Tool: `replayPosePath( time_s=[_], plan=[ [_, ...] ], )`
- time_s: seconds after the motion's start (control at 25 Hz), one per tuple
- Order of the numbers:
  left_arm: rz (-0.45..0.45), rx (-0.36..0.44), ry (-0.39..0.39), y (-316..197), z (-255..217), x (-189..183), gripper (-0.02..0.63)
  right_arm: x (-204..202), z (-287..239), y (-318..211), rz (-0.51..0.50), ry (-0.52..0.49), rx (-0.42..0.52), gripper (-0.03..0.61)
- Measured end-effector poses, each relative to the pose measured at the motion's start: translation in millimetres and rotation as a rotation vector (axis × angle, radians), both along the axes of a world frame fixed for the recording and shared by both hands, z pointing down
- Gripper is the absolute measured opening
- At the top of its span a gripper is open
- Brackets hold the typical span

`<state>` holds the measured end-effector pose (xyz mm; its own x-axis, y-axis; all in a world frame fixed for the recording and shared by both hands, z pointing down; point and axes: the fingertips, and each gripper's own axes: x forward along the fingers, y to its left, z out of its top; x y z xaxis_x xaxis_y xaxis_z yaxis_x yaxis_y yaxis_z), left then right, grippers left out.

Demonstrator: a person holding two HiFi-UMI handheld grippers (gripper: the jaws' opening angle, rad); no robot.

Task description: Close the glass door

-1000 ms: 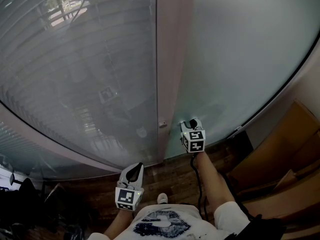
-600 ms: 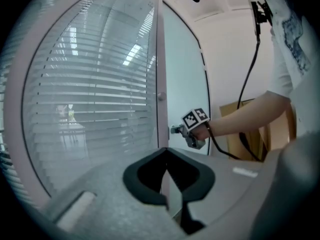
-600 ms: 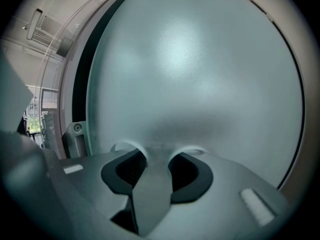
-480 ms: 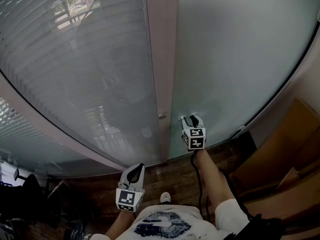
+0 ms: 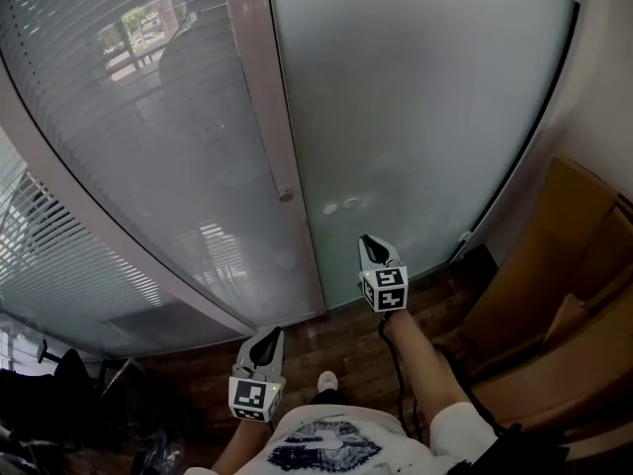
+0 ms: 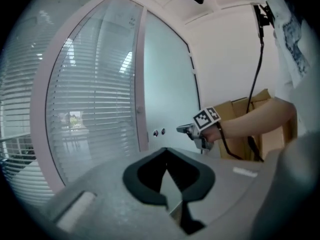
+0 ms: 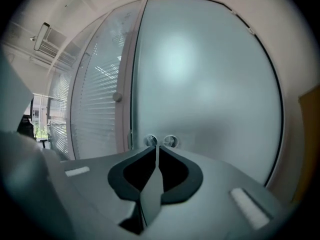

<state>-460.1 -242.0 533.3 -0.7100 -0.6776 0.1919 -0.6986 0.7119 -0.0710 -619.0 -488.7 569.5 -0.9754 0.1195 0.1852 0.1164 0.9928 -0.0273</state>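
Frosted glass door [image 5: 415,117] meets its frame [image 5: 259,97], so we judge it closed. Our right tongs [image 5: 371,248] are closing on nothing, and our left tongs [image 5: 266,339] are closed and empty.

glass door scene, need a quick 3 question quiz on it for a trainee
1. True or false: the left gripper holds something between its jaws.
2. In the head view, what stands to the right of the frosted glass door? A: cardboard boxes. B: a sink. C: a bicycle.
3. How many round fittings sit on the glass near the door's left edge?

Key: 1 false, its jaws are together on nothing. 2 A. 3 two.
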Motion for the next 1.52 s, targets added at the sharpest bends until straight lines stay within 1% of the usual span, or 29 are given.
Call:
replayPosePath(
  time_s=[0.08, 0.24, 0.36, 0.52, 0.64, 0.76, 0.84, 1.0, 1.2, 1.4, 1.52],
  plan=[
    [0.009, -0.002, -0.004, -6, 2, 23, 0.002, 31, -1, -1, -0.005, -0.009, -0.001, 0.009],
    [0.015, -0.017, -0.023, -10, 4, 72, 0.002, 97, -14, 1, -0.026, -0.038, -0.01, 0.008],
    [0.034, -0.027, -0.011, -16, 7, 111, 0.002, 143, -29, 5, -0.036, -0.08, -0.003, 0.008],
    [0.051, -0.048, 0.019, -19, 17, 155, 0.002, 198, -36, 13, -0.043, -0.095, -0.023, 0.008],
    [0.059, -0.058, 0.062, -15, 24, 178, 0.002, 232, -35, 19, -0.038, -0.086, -0.057, 0.008],
    [0.069, -0.071, 0.074, -7, 29, 195, 0.002, 267, -33, 27, -0.038, -0.08, -0.085, 0.008],
    [0.074, -0.071, 0.093, -3, 32, 204, 0.002, 292, -33, 31, -0.031, -0.075, -0.088, 0.008],
    [0.097, -0.073, 0.099, 9, 40, 218, 0.002, 340, -28, 45, -0.01, -0.048, -0.101, 0.008],
    [0.111, -0.059, 0.109, 43, 49, 251, 0.002, 397, -21, 83, 0.009, -0.023, -0.08, 0.008],
    [0.121, -0.029, 0.084, 94, 46, 296, 0.002, 455, -14, 140, 0.039, 0.013, 0.008, 0.008],
    [0.125, -0.016, 0.083, 123, 47, 316, 0.002, 485, -17, 171, 0.047, 0.021, -0.011, 0.008]
  ],
)
